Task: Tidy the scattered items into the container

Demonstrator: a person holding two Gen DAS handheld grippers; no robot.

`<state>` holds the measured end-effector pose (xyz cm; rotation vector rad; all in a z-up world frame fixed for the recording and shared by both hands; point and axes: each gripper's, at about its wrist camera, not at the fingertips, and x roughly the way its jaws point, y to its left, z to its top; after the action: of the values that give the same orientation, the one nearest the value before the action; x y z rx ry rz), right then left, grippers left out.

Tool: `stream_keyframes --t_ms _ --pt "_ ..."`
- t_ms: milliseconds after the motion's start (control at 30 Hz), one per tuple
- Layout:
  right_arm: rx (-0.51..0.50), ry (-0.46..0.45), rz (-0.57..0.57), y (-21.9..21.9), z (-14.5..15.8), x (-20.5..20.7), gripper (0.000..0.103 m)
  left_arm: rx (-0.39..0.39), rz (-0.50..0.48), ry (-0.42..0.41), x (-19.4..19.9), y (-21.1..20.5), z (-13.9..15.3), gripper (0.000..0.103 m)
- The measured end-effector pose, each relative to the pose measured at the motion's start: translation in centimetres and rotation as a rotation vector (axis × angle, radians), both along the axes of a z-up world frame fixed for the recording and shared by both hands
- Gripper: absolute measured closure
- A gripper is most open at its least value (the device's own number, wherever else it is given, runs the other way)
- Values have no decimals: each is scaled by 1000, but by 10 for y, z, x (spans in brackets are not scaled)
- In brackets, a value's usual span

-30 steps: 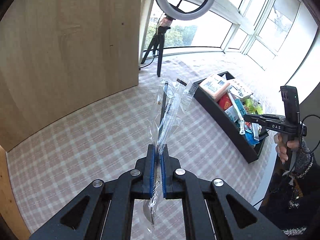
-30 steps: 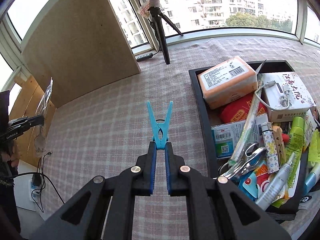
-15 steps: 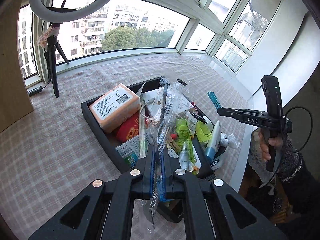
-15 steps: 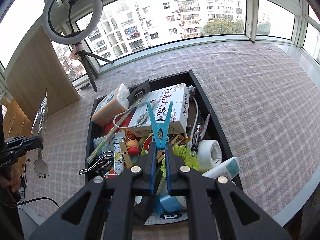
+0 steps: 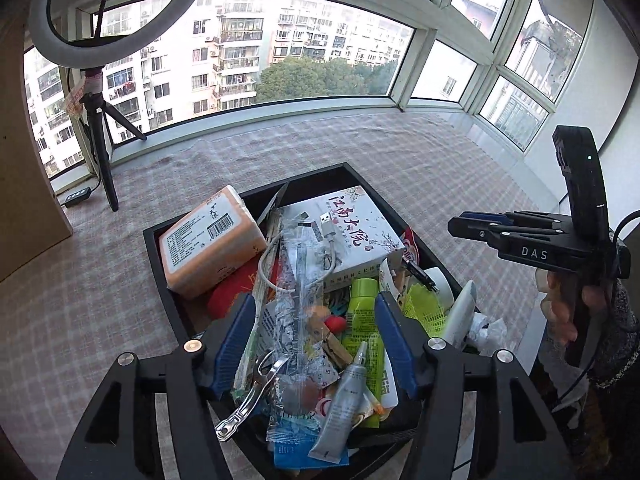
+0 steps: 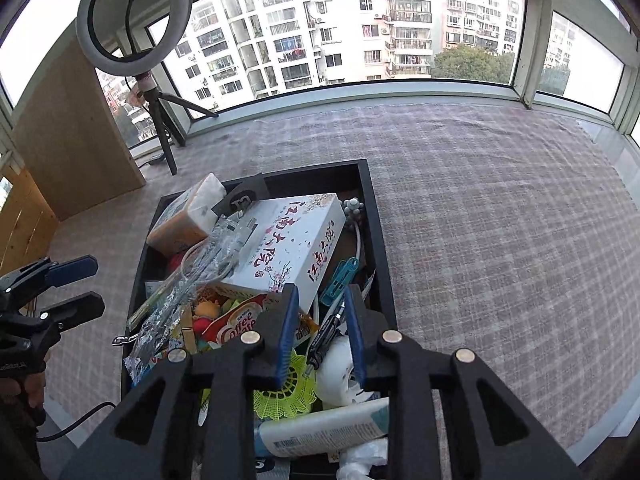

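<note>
Checked cloth (image 6: 500, 220) covers the whole tabletop, and I can find nothing loose on the stretch both cameras show. Black tray (image 5: 154, 240) sits mid-table, heaped past its rim: an orange pack (image 5: 208, 248), a white carton (image 5: 356, 228), tubes, a cable.

Both tools hang above that heap. My left gripper (image 5: 316, 344) has its blue pads spread wide with nothing between them; half a second ago they were pinched on a clear packet (image 5: 298, 292), which now lies along the pile, across the cable. My right gripper (image 6: 320, 328) is parted too, and the blue peg (image 6: 340, 276) it carried half a second ago rests in the tray beside the carton, just past the fingertips.

Two releases at once, then, and both items are inside the container. I judge the tidying close to finished, though the table behind each camera is out of sight. Packet and peg sit high on the stack and could slide off.
</note>
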<state>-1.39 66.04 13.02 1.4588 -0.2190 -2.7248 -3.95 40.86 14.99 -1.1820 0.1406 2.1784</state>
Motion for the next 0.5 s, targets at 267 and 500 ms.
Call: stream_keyframes --t_ms 267,500 --pt "-38 13 42 -16 8 9 63 -53 102 37 18 -49 12 30" --pt "-72 55 90 -70 30 25 55 -149 242 86 37 -108 27 25"
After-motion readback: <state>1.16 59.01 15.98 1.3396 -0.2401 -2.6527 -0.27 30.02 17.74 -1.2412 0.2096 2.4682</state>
